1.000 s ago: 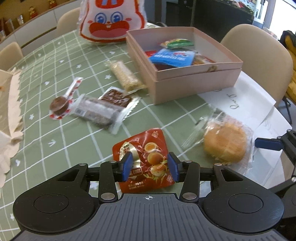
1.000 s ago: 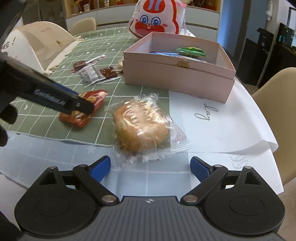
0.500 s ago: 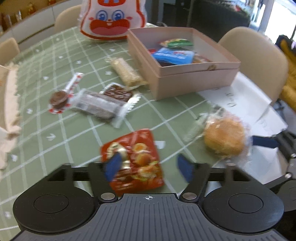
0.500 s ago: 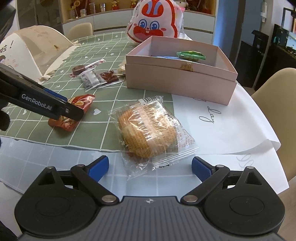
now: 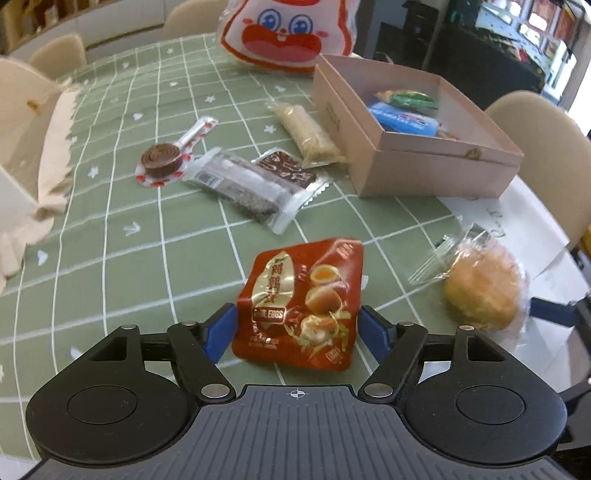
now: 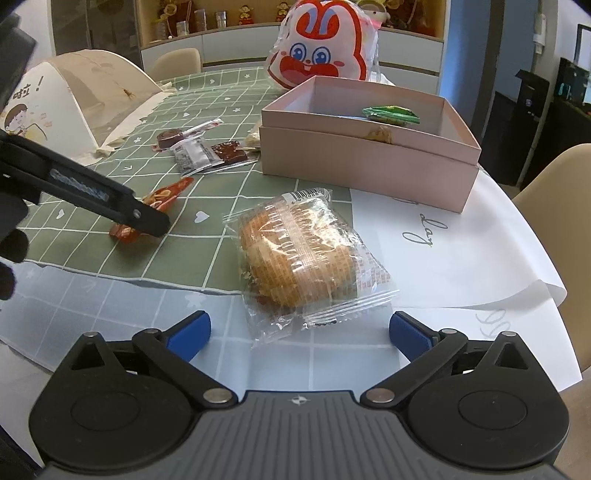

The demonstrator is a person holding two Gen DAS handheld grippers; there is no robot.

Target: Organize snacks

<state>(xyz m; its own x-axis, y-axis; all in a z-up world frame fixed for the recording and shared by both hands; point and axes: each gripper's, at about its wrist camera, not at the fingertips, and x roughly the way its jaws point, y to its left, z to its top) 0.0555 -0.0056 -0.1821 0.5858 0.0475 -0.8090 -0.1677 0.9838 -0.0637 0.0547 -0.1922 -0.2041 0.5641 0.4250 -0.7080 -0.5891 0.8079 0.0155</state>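
Observation:
A red egg-snack pouch [image 5: 306, 302] lies flat on the green checked tablecloth [image 5: 147, 258]. My left gripper [image 5: 295, 330] straddles its near end. The jaws are closing, and both blue pads stand just off the pouch's edges. One black finger [image 6: 110, 201] of that gripper crosses the red pouch [image 6: 166, 194] in the right wrist view. A wrapped bun [image 6: 295, 251] lies in front of my right gripper [image 6: 299, 330], whose jaws are opening wide and touch nothing. The pink box [image 5: 424, 173] holds a green packet [image 5: 410, 99] and a blue packet [image 5: 406, 120].
A grey bar [image 5: 236, 184], a brown wafer [image 5: 286, 171], an oat bar [image 5: 308, 133] and a round brown candy [image 5: 162, 157] lie left of the box. A bunny bag [image 5: 291, 29] stands behind it. A paper dome [image 6: 74, 92] sits left, white paper [image 6: 461, 251] right, chairs around the table.
My left gripper's jaws have spread from a narrow gap over the red pouch to a wide one, and it has sunk closer. The right jaws have widened a little.

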